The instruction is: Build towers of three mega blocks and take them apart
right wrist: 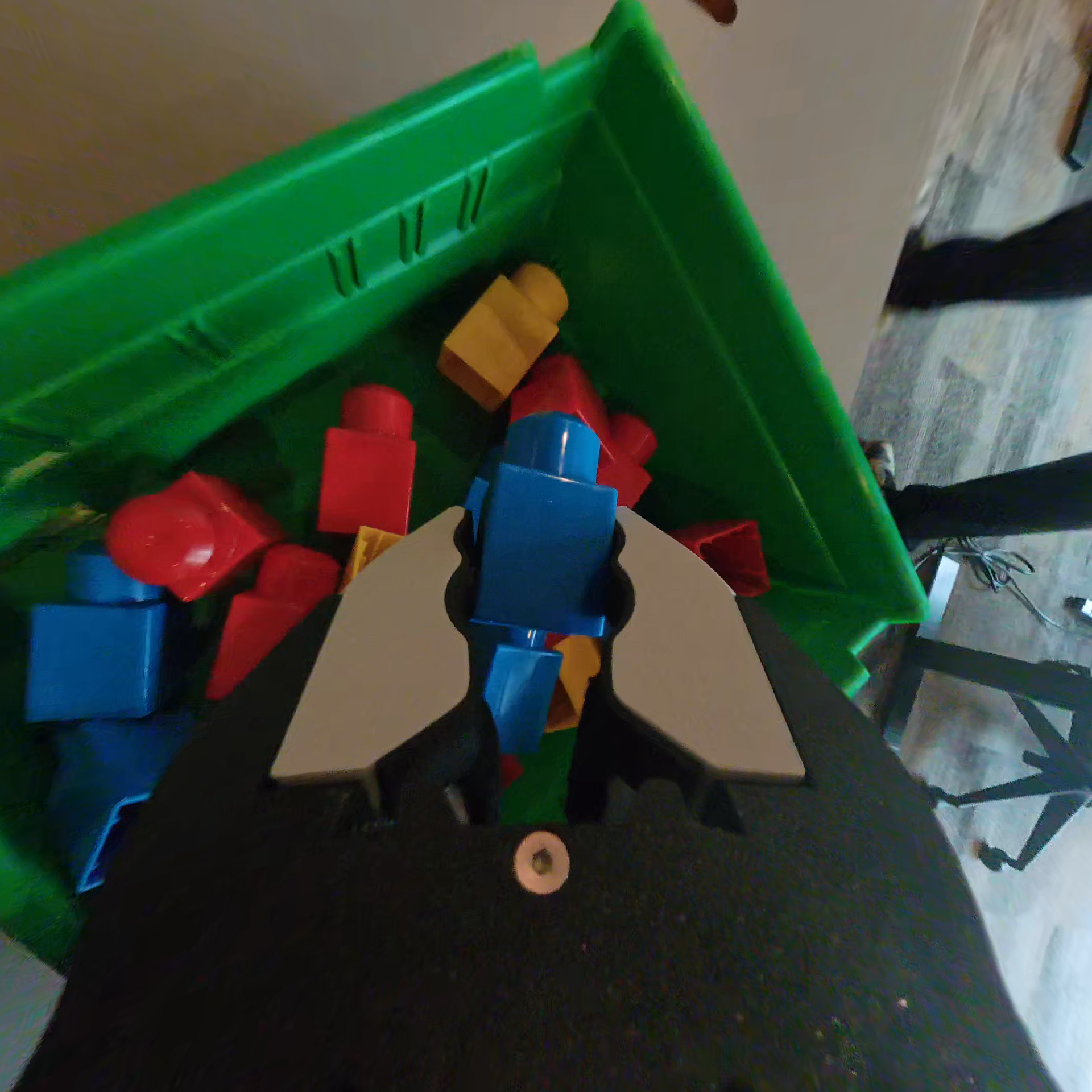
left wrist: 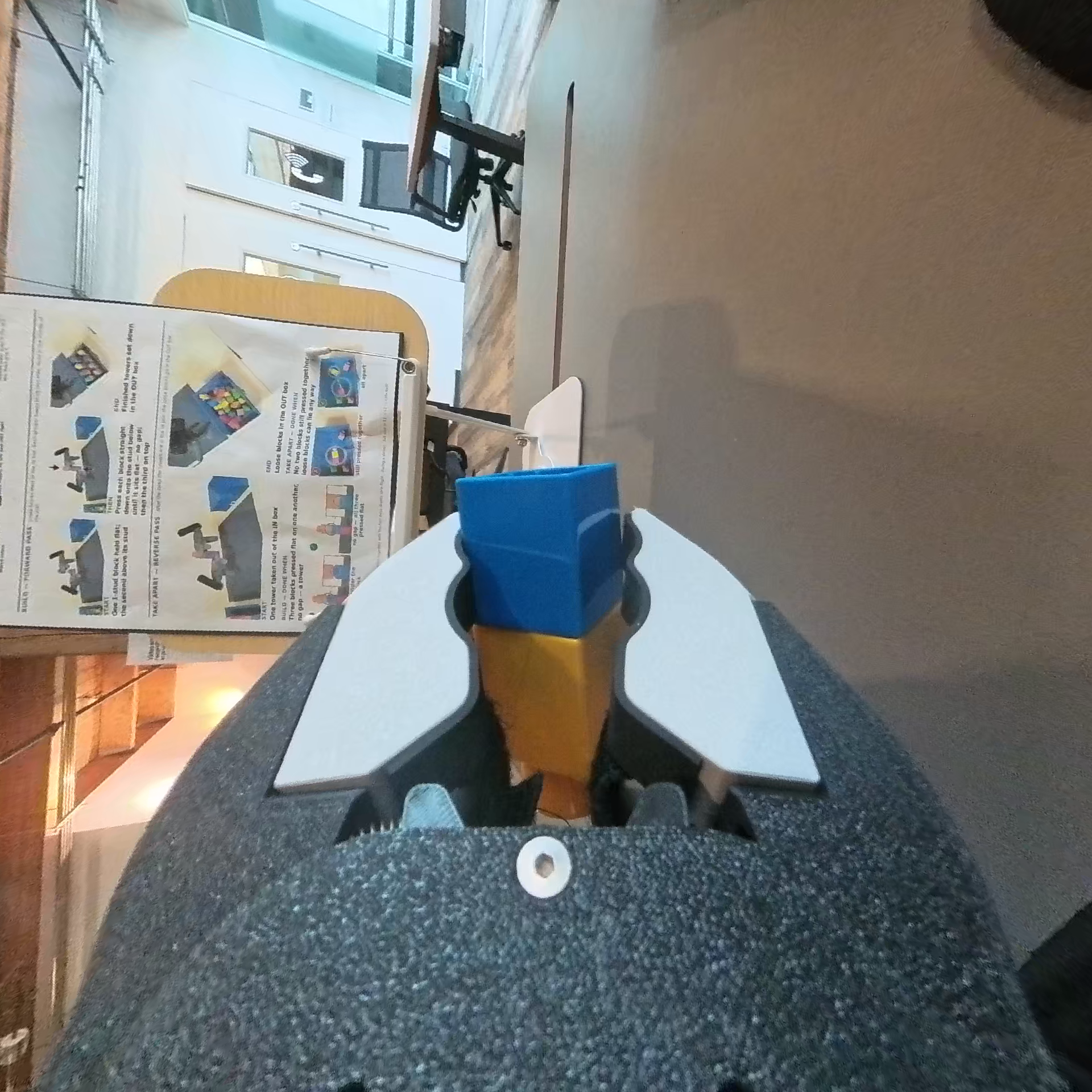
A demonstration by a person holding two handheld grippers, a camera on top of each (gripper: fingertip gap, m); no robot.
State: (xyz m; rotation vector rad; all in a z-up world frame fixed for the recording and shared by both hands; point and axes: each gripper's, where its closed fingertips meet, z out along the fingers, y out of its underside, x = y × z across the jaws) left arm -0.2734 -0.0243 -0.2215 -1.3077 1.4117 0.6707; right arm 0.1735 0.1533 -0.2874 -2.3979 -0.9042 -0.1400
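Observation:
My left gripper [left wrist: 543, 561] is shut on a stack of two joined blocks, a blue block [left wrist: 540, 549] at the tips with its hollow end facing away and a yellow block [left wrist: 540, 703] behind it toward the gripper body. It holds them in the air beside a grey table. My right gripper [right wrist: 540, 555] is shut on a single blue one-stud block [right wrist: 546, 532], stud pointing away, over a green bin [right wrist: 679, 283] of loose blocks. Red blocks [right wrist: 366, 473], blue blocks [right wrist: 94, 656] and a yellow block [right wrist: 502, 337] lie in the bin.
An instruction sheet [left wrist: 195, 467] on a stand is at the left of the left wrist view, beside the grey table [left wrist: 827, 354]. Black chair bases and table legs [right wrist: 1004, 679] stand on the floor to the right of the bin.

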